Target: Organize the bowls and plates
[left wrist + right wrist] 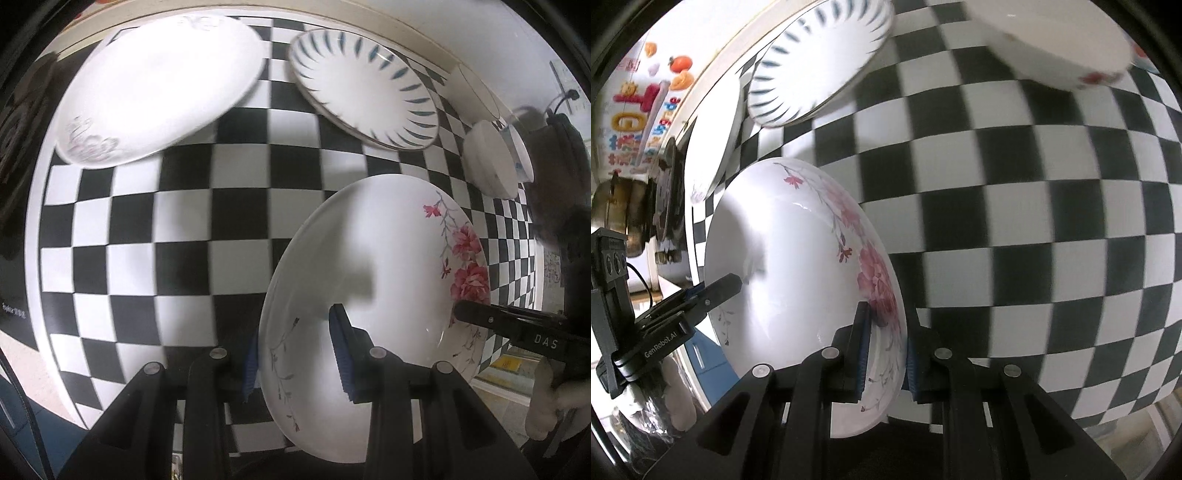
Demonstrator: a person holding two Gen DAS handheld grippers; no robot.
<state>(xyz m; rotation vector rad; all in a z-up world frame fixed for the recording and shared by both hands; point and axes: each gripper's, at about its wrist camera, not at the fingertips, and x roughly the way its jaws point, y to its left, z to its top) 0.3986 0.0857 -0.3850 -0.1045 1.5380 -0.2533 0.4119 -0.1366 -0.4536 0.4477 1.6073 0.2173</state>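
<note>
A white plate with pink flowers (373, 266) is held above the checkered table by both grippers. My left gripper (295, 354) is shut on its near rim, one blue pad on each face. My right gripper (886, 350) is shut on the opposite rim of the same plate (798, 258). The right gripper's finger shows at the plate's right edge in the left wrist view (509, 325); the left gripper shows at the plate's left edge in the right wrist view (701, 299). A white plate with a grey flower print (155, 88) and a blue-dashed plate (365, 88) lie on the table.
The black-and-white checkered tablecloth (184, 229) covers the table. White bowls (491, 158) stand at the far right edge. In the right wrist view a white bowl with red flowers (1056, 40) sits at the top right, and the blue-dashed plate (820, 59) at the top left.
</note>
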